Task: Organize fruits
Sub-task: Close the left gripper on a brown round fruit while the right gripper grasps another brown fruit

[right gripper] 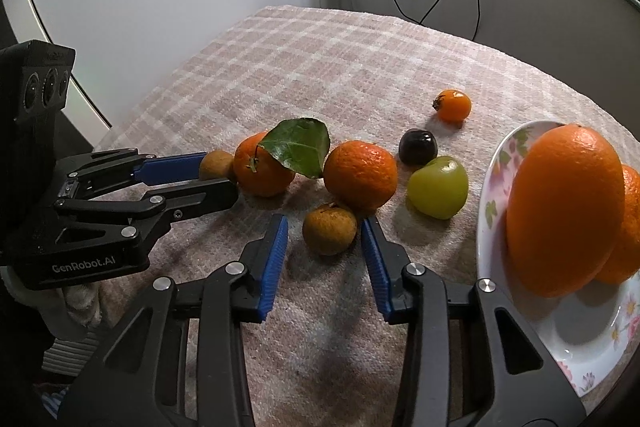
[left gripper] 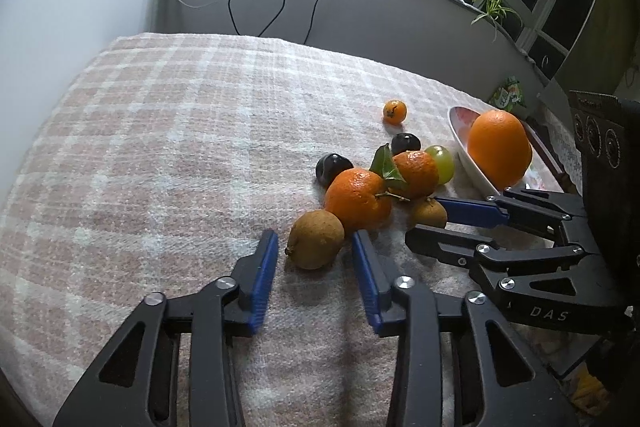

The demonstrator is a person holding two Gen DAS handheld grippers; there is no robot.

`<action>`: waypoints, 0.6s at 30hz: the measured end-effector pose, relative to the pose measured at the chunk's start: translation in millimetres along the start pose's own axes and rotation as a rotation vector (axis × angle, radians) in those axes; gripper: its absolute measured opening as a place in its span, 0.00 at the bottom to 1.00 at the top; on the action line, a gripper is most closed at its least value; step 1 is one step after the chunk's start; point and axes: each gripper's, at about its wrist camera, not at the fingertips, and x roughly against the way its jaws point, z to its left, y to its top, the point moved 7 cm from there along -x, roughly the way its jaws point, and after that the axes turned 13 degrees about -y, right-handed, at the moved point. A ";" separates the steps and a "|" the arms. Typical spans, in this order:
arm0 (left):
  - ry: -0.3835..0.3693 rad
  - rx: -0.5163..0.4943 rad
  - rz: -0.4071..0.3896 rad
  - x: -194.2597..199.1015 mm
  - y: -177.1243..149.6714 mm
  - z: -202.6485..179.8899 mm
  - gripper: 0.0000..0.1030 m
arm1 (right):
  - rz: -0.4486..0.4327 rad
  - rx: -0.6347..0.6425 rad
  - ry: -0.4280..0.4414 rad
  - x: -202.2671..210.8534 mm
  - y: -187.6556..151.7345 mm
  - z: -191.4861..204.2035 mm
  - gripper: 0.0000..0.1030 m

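Left tongs [left gripper: 315, 242], lower centre of left wrist view: jaws apart, flanking a brown longan [left gripper: 316, 239] w/o touching it. Mid-right: two mandarins [left gripper: 358, 198], a leaf, dark plums, green grape [left gripper: 440, 163]; small kumquat [left gripper: 394, 111] above them. Plate [left gripper: 460, 135] w/ big orange [left gripper: 499, 153] at right edge.

Right tongs [right gripper: 325, 223], lower centre of right wrist view: jaws apart around second longan [right gripper: 329, 228], not clamped. Left tongs enter from left, fingers apart beside first longan. Plate lower right, on checked cloth [right gripper: 340, 59].
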 end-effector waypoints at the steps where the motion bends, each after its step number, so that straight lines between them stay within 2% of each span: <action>1: -0.001 0.001 0.001 -0.4 0.0 -0.1 0.31 | 0.001 0.002 -0.001 -0.3 0.1 0.3 0.37; 2: -0.003 0.001 0.002 -0.6 0.0 0.2 0.28 | 0.003 0.003 -0.001 -0.9 0.2 0.2 0.32; 4: -0.003 0.002 0.002 -1.1 0.2 0.8 0.27 | 0.008 0.002 0.003 -1.8 -0.1 -0.1 0.28; 18: -0.001 -0.007 -0.020 8.8 -2.9 -4.1 0.26 | -0.001 -0.004 0.025 6.2 -0.8 0.8 0.27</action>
